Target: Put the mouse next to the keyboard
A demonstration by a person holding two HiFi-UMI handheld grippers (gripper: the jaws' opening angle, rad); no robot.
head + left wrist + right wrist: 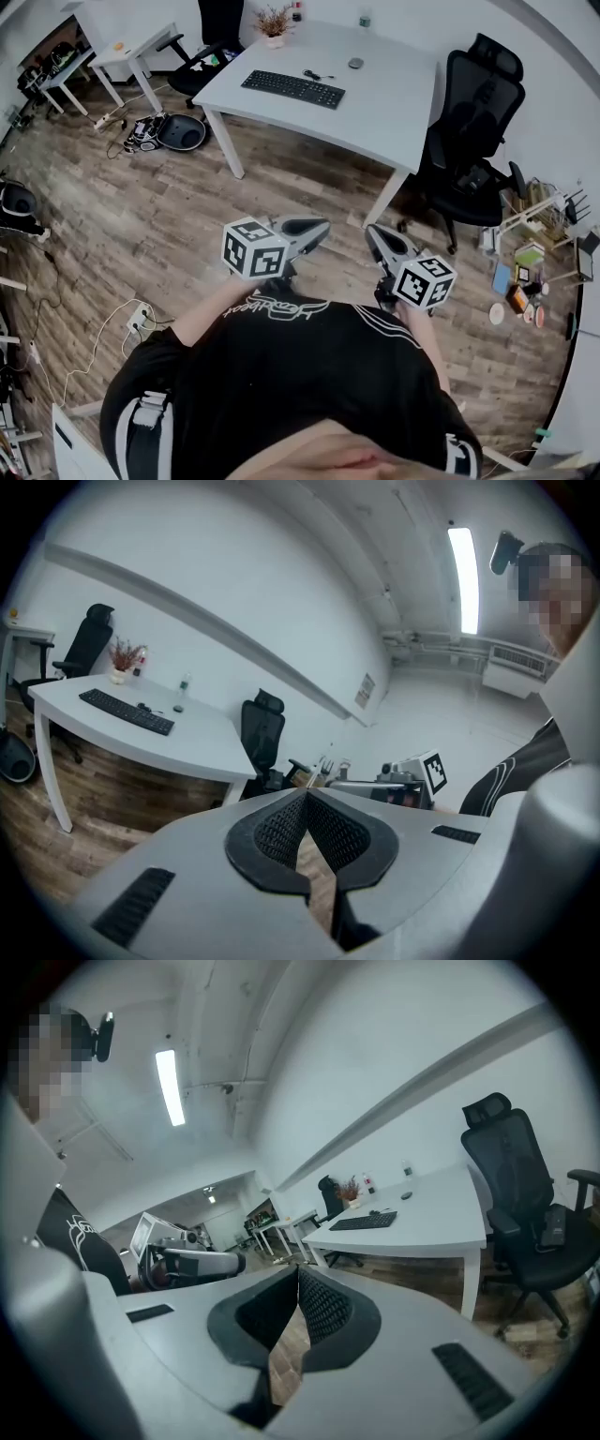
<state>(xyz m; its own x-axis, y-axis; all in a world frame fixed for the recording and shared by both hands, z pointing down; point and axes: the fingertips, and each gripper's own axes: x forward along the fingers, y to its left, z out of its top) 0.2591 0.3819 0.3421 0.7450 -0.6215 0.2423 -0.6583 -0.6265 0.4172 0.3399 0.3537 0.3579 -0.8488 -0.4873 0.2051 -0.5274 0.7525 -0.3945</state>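
A black keyboard lies on the white table across the room. The small grey mouse sits further back on that table, apart from the keyboard, with a dark cable bundle between them. I hold both grippers close to my chest, far from the table. My left gripper is shut with nothing in it, and so is my right gripper. The left gripper view shows its tips meeting, with the keyboard and mouse far off. The right gripper view shows shut tips, the keyboard and the mouse.
A black office chair stands at the table's right end, another behind it. A potted plant and a bottle stand on the table's far edge. Wooden floor lies between me and the table. Clutter sits on the floor at the right.
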